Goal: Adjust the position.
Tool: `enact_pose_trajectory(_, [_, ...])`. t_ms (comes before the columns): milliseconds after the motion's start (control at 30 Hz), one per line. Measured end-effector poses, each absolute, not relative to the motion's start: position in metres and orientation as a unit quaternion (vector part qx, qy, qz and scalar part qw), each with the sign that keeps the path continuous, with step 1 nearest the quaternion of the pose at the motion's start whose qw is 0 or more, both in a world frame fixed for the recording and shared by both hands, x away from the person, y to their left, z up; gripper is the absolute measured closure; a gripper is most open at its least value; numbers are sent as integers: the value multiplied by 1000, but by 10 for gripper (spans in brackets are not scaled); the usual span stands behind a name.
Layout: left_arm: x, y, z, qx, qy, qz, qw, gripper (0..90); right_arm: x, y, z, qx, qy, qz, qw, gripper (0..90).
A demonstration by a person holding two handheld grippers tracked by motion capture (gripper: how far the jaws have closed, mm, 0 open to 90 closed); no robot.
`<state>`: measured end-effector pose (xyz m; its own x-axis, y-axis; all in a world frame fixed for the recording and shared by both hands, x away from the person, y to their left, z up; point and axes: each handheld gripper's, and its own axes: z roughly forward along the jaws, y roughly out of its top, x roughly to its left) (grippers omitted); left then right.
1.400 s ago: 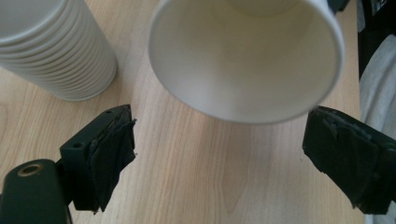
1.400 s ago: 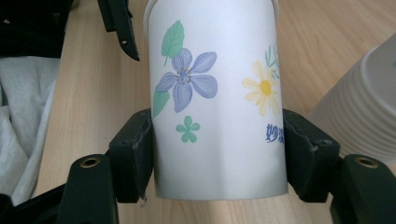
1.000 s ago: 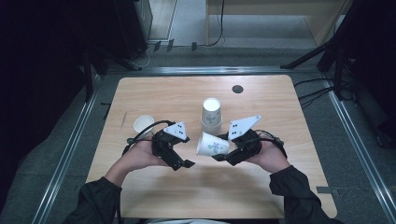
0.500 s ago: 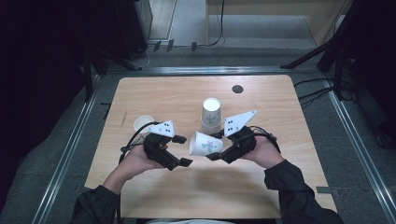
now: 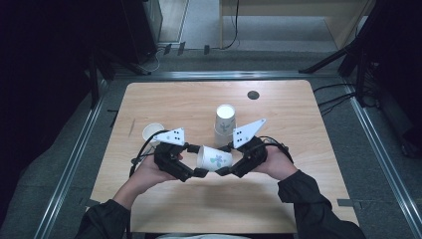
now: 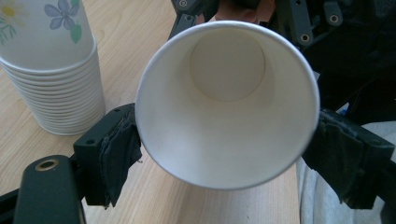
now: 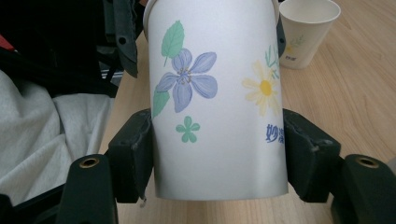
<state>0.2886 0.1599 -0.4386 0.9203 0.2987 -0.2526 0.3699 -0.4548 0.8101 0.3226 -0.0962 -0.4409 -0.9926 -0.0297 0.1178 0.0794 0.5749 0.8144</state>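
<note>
I am sitting at a wooden tabletop (image 5: 298, 199), holding a set of tongs in each hand, and both sets are meeting over the middle of it on one paper cup (image 5: 214, 158). The cup is lying on its side in the air between my hands, printed with a purple flower and a yellow daisy. My left tongs (image 6: 224, 149) are gripping it near the open rim, one padded jaw pressing on each side, and I am looking straight into its white inside. My right tongs (image 7: 217, 154) are clenching the same cup near its closed bottom end. Just behind it, a stack of upside-down cups (image 5: 225, 123) is standing on the tabletop. A single upright cup (image 5: 153, 133) is sitting beyond my left hand (image 5: 149, 172).
</note>
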Motion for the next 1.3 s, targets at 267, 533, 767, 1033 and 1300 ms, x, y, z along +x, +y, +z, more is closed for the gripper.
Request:
enact_pose_trajectory(267, [290, 158, -441, 852, 196, -47, 484, 221, 321, -93, -443, -11, -887, -457, 65, 338])
enact_pose_trajectory(533, [291, 159, -435, 855, 199, -37, 477, 245, 321, -92, -442, -27, -883, -466, 54, 186])
enact_pose_trajectory(767, [294, 164, -423, 872, 188, -15, 451, 245, 319, -98, -446, -46, -894, -444, 43, 193])
enact_pose_trajectory(1033, [304, 152, -422, 902, 166, -17, 398, 244, 316, -112, -452, -65, -896, -438, 27, 216])
enact_pose_trajectory(1300, [313, 129, -425, 930, 143, -22, 339, 244, 309, -120, -462, -81, -903, -423, 16, 227])
